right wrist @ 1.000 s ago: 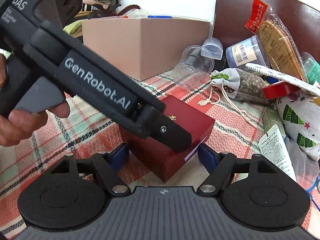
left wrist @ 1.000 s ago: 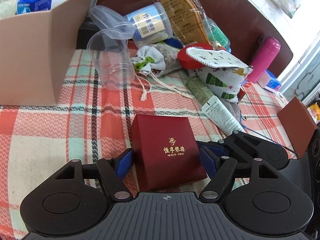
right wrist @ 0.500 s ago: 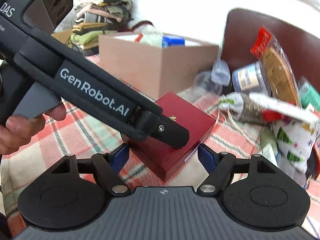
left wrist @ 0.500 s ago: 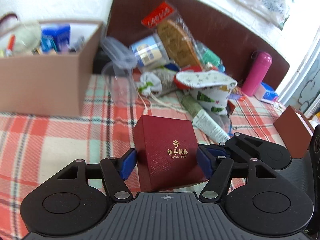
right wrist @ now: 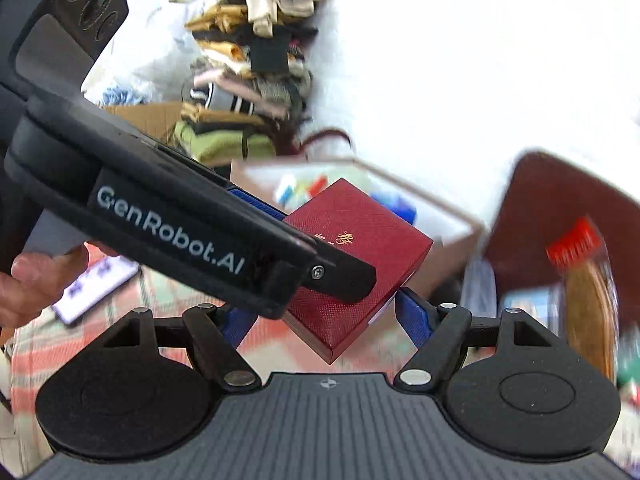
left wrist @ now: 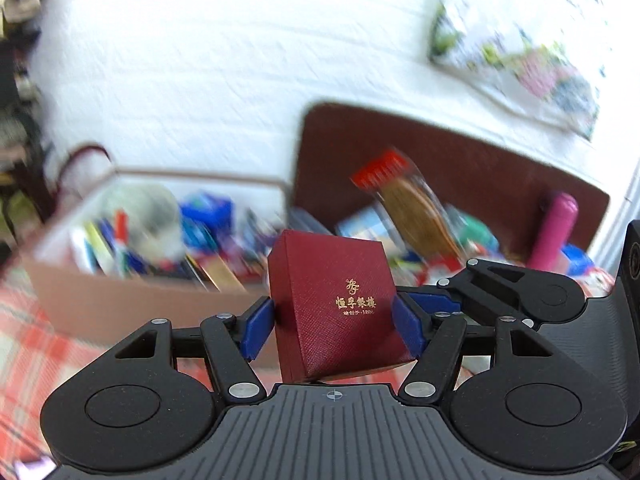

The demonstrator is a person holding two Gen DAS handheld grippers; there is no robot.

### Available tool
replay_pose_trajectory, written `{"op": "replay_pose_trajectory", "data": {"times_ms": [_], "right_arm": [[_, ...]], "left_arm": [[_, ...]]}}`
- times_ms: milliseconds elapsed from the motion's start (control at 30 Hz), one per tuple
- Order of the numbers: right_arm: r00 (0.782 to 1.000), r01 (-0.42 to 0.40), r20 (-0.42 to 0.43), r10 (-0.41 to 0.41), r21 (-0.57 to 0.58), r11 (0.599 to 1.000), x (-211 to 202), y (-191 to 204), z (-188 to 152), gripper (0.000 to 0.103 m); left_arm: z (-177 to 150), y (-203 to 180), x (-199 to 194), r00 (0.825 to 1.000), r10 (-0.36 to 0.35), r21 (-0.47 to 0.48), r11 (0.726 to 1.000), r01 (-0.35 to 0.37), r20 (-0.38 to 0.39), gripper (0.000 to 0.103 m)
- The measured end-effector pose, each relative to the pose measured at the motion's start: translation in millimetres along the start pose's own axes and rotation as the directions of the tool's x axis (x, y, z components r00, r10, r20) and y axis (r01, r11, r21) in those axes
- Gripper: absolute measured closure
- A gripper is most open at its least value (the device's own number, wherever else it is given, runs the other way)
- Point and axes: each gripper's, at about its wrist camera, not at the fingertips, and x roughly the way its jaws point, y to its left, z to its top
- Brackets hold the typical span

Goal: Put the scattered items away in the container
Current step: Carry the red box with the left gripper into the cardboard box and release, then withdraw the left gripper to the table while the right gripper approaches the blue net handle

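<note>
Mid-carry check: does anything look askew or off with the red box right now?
The red box is tilted, one corner hanging down in the right wrist view, but the left gripper has it clamped squarely between both jaws. No damage shows. The cardboard container behind is blurred.

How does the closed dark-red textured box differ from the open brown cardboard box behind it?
The dark-red box is closed and held aloft, clamped in the left gripper; the cardboard box is open-topped, resting on the plaid cloth. The dark-red box is much smaller. The cardboard box shows assorted items; the dark-red box hides its contents. Both are rectangular.
</note>
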Motion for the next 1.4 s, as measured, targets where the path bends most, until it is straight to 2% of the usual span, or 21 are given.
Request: {"op": "replay_pose_trajectory", "data": {"times_ms": [167, 333, 567, 600, 700, 767, 833, 967, 1100, 1300, 1400], "right_arm": [[0.999, -0.039, 0.037, 0.038, 0.004, 0.999, 47, -17, 49, 0.024], [0.997, -0.063, 0.041, 0.063, 0.002, 0.998, 105, -25, 90, 0.024], [0.996, -0.09, 0.003, 0.09, 0.012, 0.996, 180, -13, 115, 0.024], [0.995, -0.097, -0.001, 0.097, 0.027, 0.995, 189, -12, 117, 0.024], [0.991, -0.12, -0.045, 0.124, 0.068, 0.99, 218, -10, 120, 0.021], [0.991, -0.094, -0.09, 0.099, 0.057, 0.994, 232, -7, 118, 0.019], [0.991, -0.081, -0.101, 0.084, 0.026, 0.996, 232, -6, 110, 0.019], [0.989, -0.071, -0.123, 0.077, 0.052, 0.996, 225, -13, 97, 0.019], [0.989, -0.071, -0.128, 0.077, 0.044, 0.996, 215, -9, 93, 0.021], [0.998, -0.046, -0.04, 0.048, 0.036, 0.998, 173, 5, 91, 0.021], [1.0, -0.023, 0.011, 0.022, 0.079, 0.997, 141, 7, 80, 0.021]], "left_arm": [[41, 46, 8, 0.997, 0.046, -0.024, 0.999, -0.045, 0.059, 0.036], [70, 98, 24, 0.993, 0.092, -0.047, 0.995, -0.089, 0.072, 0.037], [81, 160, 51, 0.986, 0.16, -0.078, 0.985, -0.156, 0.046, 0.037], [81, 167, 55, 0.984, 0.172, -0.083, 0.982, -0.168, 0.046, 0.035], [72, 189, 66, 0.976, 0.219, -0.115, 0.969, -0.217, 0.011, 0.012], [64, 200, 72, 0.967, 0.255, -0.13, 0.958, -0.256, -0.021, 0.012], [54, 204, 72, 0.964, 0.264, -0.12, 0.956, -0.266, -0.04, 0.012], [39, 202, 70, 0.961, 0.266, -0.109, 0.956, -0.273, -0.073, 0.012], [40, 182, 59, 0.966, 0.255, -0.1, 0.961, -0.259, -0.052, 0.012], [41, 147, 40, 0.972, 0.235, -0.081, 0.968, -0.236, -0.02, 0.005], [24, 113, 36, 0.98, 0.197, -0.062, 0.978, -0.198, -0.03, 0.003]]}}
